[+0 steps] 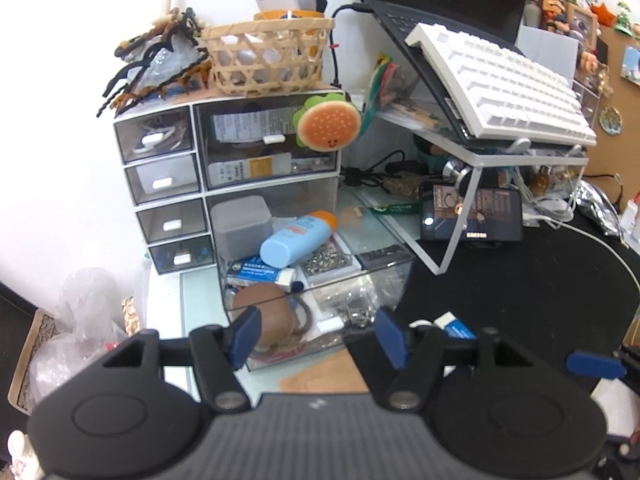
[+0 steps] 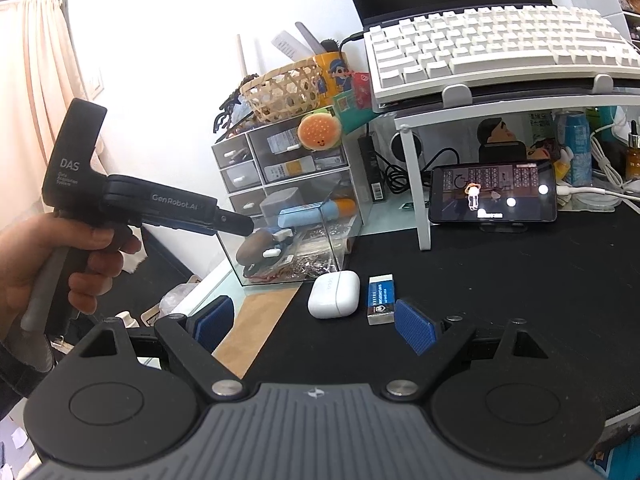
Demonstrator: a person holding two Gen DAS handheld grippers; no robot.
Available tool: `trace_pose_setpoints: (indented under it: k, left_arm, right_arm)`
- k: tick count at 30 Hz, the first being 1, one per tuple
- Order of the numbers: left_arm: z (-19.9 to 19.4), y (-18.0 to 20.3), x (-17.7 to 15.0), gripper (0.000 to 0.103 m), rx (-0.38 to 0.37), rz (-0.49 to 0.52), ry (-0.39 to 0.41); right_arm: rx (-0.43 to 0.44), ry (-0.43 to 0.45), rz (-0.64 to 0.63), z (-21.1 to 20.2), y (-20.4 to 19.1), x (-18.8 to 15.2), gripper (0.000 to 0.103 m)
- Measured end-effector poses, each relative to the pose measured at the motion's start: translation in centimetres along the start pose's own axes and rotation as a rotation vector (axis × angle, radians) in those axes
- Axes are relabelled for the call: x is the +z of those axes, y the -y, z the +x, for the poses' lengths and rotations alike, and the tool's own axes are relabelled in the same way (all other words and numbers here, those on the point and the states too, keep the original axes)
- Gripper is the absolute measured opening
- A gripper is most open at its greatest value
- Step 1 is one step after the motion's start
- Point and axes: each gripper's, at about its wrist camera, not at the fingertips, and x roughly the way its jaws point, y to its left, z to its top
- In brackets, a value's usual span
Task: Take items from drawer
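Observation:
The clear drawer [image 1: 384,280] of the white organizer [image 1: 168,184] is pulled out. It holds a blue sunscreen bottle [image 1: 296,238], a grey box [image 1: 240,224], an eraser box [image 1: 260,274], a brown round item [image 1: 266,316] and small metal bits. My left gripper [image 1: 316,338] is open, just in front of the drawer's front wall. In the right wrist view the left gripper [image 2: 236,224] hovers over the drawer [image 2: 320,240]. My right gripper [image 2: 316,324] is open and empty above the black mat, near a white earbud case [image 2: 334,294] and a blue eraser [image 2: 382,298].
A woven basket [image 1: 268,56] and hair clips sit on top of the organizer. A white stand [image 1: 472,184] carries a laptop and white keyboard [image 1: 504,84]; a lit phone [image 2: 492,196] leans under it. Cables lie at the right. A plastic bag [image 1: 84,320] is at the left.

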Motion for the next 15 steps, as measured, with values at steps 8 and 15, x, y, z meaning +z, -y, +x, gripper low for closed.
trace_pose_setpoints:
  k: [8, 15]
  left_arm:
    - [-0.7, -1.8, -1.4, 0.075, -0.009, 0.022, 0.020]
    - [-2.1, -3.8, -2.8, 0.086, -0.040, 0.023, 0.049]
  right_arm:
    - [-0.014, 0.010, -0.017, 0.7, -0.3, 0.6, 0.091]
    - [-0.026, 0.009, -0.025, 1.5, -0.7, 1.3, 0.091]
